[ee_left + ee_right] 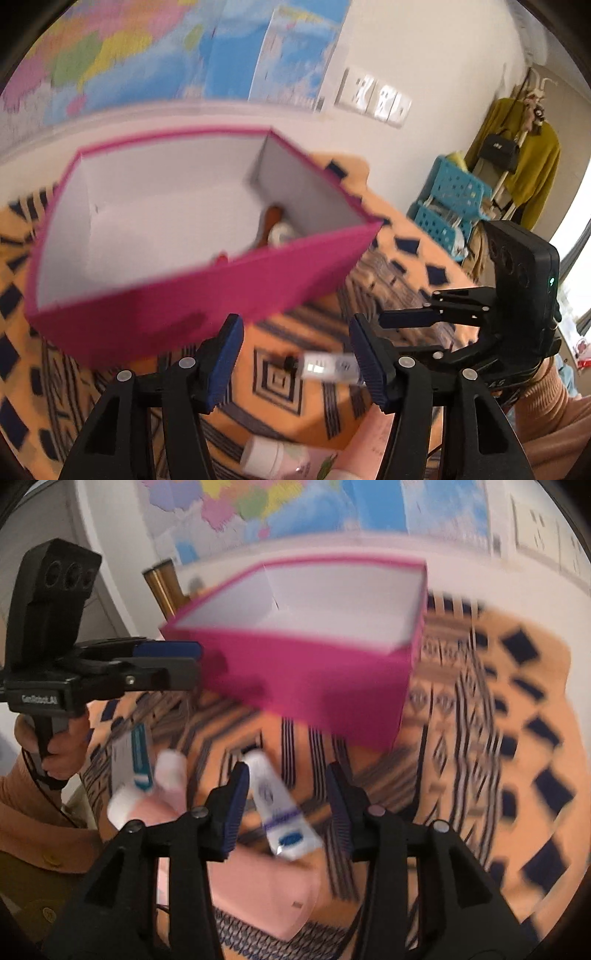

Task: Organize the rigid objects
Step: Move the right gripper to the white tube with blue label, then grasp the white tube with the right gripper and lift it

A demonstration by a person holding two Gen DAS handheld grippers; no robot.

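Bright daylight pours from the window [576, 295]; both views smear with motion blur, bulging and darkening at their rims.

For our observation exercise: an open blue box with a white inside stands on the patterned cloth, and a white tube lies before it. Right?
Not quite: the box is pink, not blue, as the right wrist view shows. The inside is white, it stands on the patterned cloth, and the white tube lies before it.

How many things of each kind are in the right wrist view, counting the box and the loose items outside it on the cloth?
Magenta box: 1
White tube: 1
Teal-and-white carton: 1
White caps, bodies too blurred to name: 2
Total: 5
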